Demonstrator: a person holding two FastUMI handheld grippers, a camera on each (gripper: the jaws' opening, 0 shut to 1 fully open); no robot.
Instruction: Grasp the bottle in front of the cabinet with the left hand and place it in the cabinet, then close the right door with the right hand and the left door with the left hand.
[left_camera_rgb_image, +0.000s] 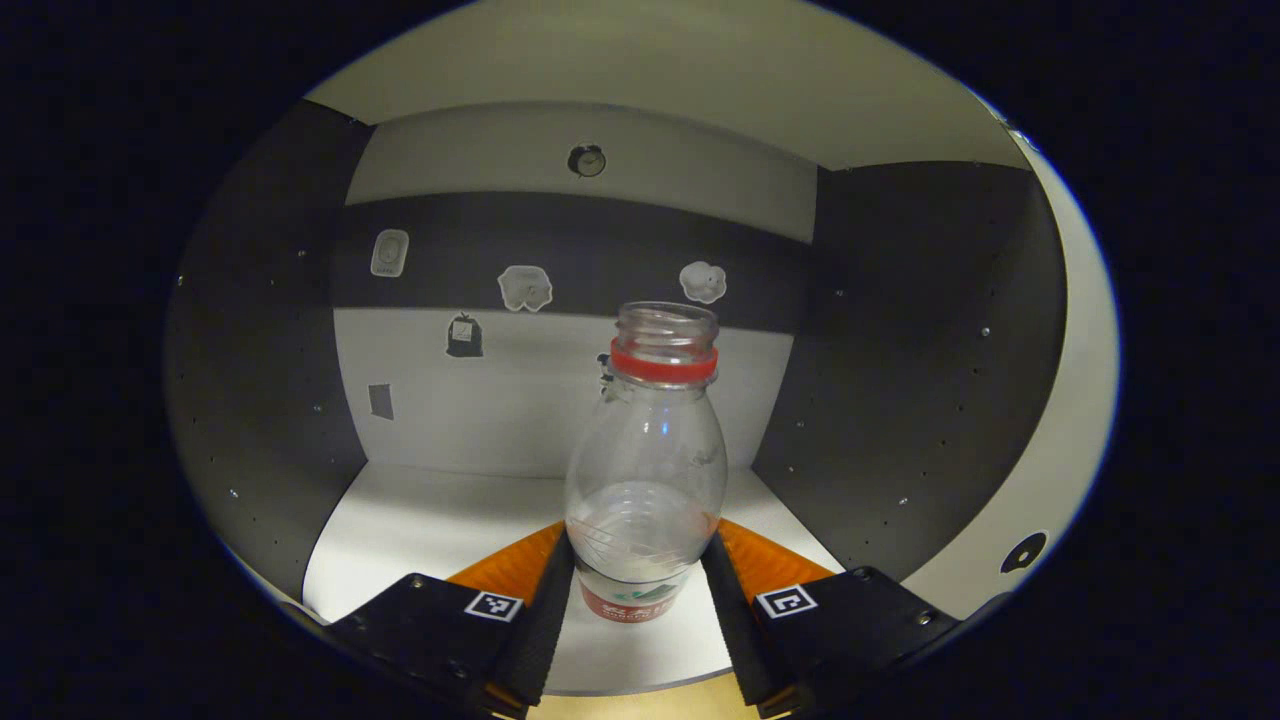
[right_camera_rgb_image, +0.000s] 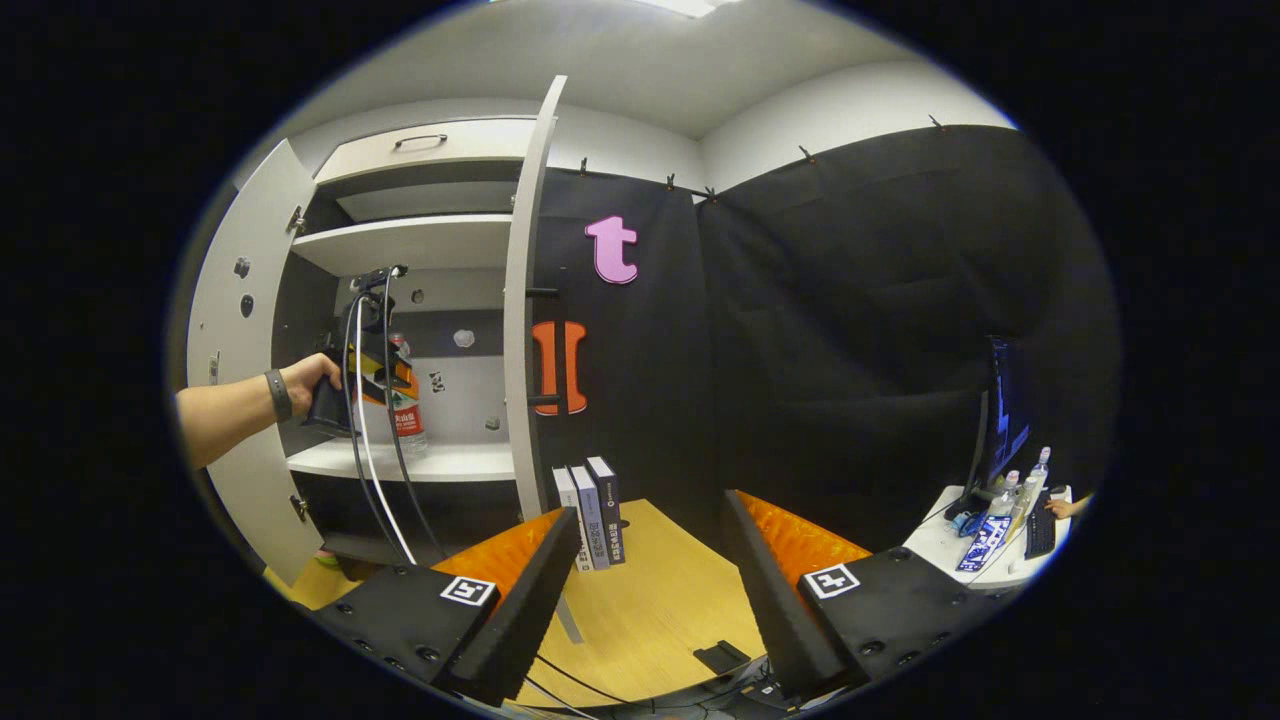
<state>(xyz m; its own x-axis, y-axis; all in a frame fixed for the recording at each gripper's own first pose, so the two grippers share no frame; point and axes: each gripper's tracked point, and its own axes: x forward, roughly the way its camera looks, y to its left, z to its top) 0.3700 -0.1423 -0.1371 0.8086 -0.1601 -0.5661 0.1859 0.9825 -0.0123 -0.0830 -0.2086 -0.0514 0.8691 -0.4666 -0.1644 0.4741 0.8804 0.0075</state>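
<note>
My left claw (left_camera_rgb_image: 640, 590) squeezes a clear, upright bottle (left_camera_rgb_image: 645, 470) with no cap, a red ring, blurry label. My right claw (right_camera_rgb_image: 650, 590) gapes wide.

bottle (left_camera_rgb_image: 645, 480) label print too blurred

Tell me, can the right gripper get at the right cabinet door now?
Probably yes: the right gripper is open, holds nothing, and the right door stands open ahead with only bare tabletop and books near its foot.
</note>
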